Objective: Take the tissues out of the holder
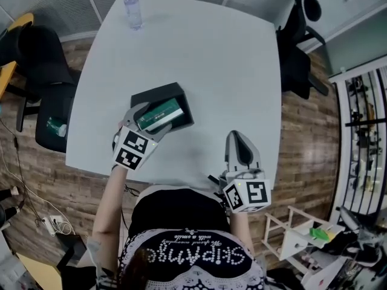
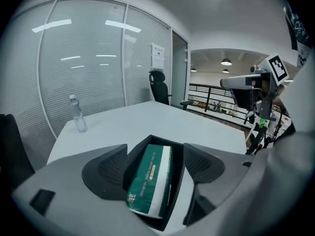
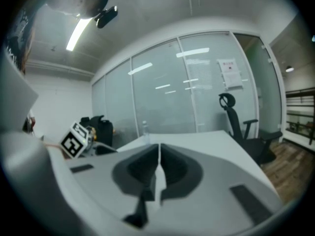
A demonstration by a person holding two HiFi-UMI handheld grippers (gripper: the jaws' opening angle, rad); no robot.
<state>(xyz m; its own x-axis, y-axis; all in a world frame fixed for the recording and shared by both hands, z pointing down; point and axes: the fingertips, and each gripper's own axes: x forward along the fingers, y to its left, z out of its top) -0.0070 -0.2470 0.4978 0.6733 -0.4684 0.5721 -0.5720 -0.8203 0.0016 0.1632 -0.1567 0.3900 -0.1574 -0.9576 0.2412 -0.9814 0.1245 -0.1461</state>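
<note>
- Finding the tissue pack (image 2: 150,181) lying slanted in the black holder (image 1: 154,93), on the bench (image 1: 205,59) toward its near left side, with the near end seeming raised over the rim.
- Judging the pack to be light, soft and squashy under a slick wrapper; expecting slip under a weak pinch and crumpling under a hard one.
- Advising a hold across the narrow width at the raised near end, then drawing up and out along the holder.
- Recording the left gripper (image 2: 152,163) with fingers (image 2: 106,173) spread wide, straddling the pack, not pressing on it.
- Recording the right gripper (image 3: 158,166) with fingers pressed together, pinching nothing, hanging over the bench's near edge, well apart from the holder.
- Noting the left gripper view alone showing the pack sitting between the spread fingers; noting the head view alone showing both grippers' places and the holder's whole outline.
</note>
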